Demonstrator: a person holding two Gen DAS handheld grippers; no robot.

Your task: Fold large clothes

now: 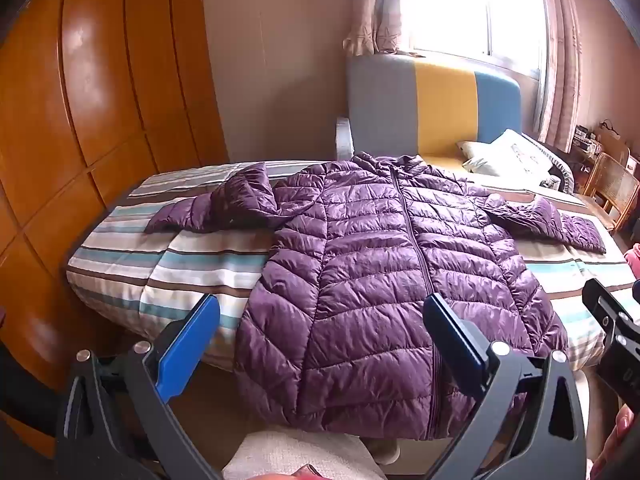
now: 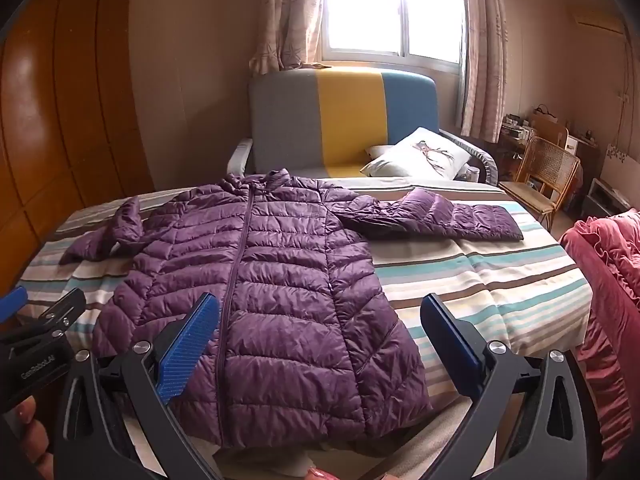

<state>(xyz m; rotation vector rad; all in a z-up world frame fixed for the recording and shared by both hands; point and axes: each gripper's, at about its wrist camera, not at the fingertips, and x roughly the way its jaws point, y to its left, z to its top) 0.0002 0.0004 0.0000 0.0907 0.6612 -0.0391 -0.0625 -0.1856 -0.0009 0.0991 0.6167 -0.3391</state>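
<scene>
A purple quilted puffer jacket [image 1: 384, 272] lies front up, zipped, on the striped bed [image 1: 120, 256], its hem hanging over the near edge. Its left sleeve [image 1: 224, 204] is bunched and bent; its right sleeve [image 1: 560, 220] stretches out flat. My left gripper [image 1: 324, 336] is open and empty, held above the hem's left half. In the right wrist view the jacket [image 2: 280, 280] fills the middle; its right sleeve [image 2: 440, 220] lies straight. My right gripper [image 2: 320, 336] is open and empty above the hem's right half.
A wooden wardrobe [image 1: 80, 120] stands at the left. A grey-yellow-blue headboard [image 2: 340, 120] and a pillow [image 2: 420, 156] are at the far end. A rattan chair [image 2: 544, 176] and red bedding [image 2: 612, 300] are at the right.
</scene>
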